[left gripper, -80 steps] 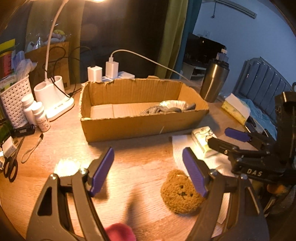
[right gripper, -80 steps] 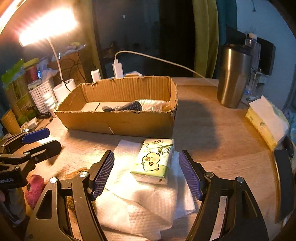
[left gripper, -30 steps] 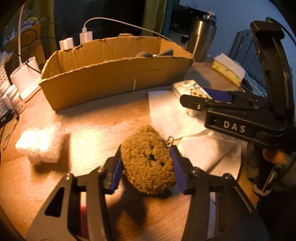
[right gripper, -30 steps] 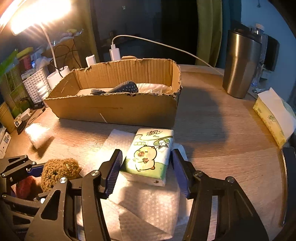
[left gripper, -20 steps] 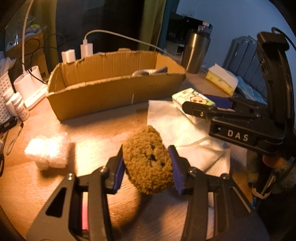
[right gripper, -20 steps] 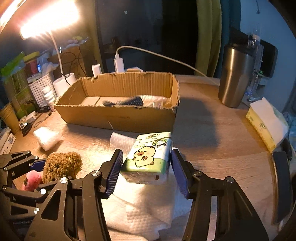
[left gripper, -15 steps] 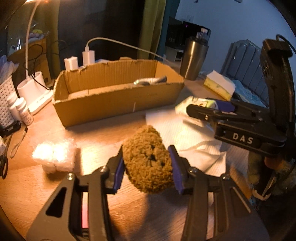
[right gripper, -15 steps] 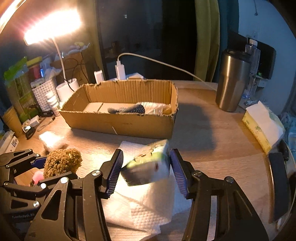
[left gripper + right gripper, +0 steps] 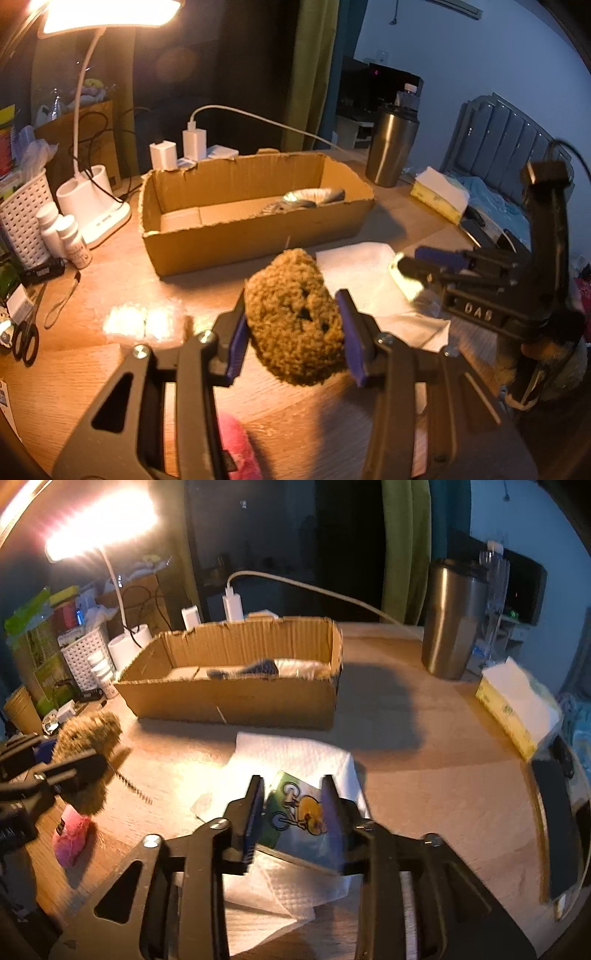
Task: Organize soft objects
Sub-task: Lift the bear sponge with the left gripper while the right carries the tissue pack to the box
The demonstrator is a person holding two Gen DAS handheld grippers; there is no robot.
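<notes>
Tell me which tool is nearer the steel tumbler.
Right. The right tool, holding the tissue pack, sits closer to the steel tumbler; the left tool is across the table.

Right gripper [image 9: 293,814] clamping tissue pack [image 9: 301,818], paper towel [image 9: 291,760] beneath

Left gripper [image 9: 293,330]: raised above the table, tilted slightly; both purple-padded fingers [image 9: 349,332] press into the sides of a brown plush bear [image 9: 293,325], which hangs clear of the surface.
Left gripper from the right wrist view [image 9: 62,760]: seen side-on at the far left, black frame pointing right.
Right gripper [image 9: 293,816]: narrowed around a tissue pack [image 9: 299,812], pads [image 9: 255,812] touching its sides; pack tilted and lifted.
Right gripper from the left wrist view [image 9: 424,267]: pointing left.
</notes>
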